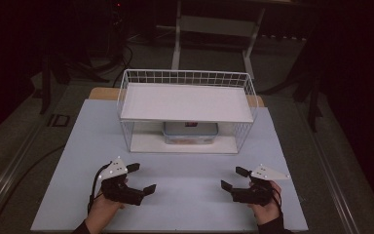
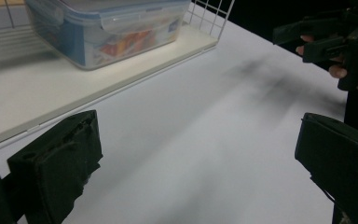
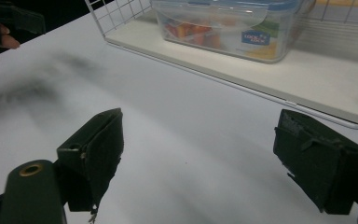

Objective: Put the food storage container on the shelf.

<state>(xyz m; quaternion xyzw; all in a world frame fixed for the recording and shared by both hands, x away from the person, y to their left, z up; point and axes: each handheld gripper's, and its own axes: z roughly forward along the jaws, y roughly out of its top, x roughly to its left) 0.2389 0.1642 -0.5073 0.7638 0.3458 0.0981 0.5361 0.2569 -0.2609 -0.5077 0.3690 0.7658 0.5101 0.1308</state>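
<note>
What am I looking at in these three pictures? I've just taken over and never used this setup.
No robot here: a person holds a pair of hand tongs in each hand. The high view looks down on the table; the left tongs and right tongs both hover open, holding nothing. The other two pictures come from cameras riding on each pair, looking out between their black jaws. On the table stands a white wire shelf rack. On its lower shelf sits a clear plastic food container with a blue-trimmed lid, closed, with colourful contents. The right gripper view shows it closest.
</note>
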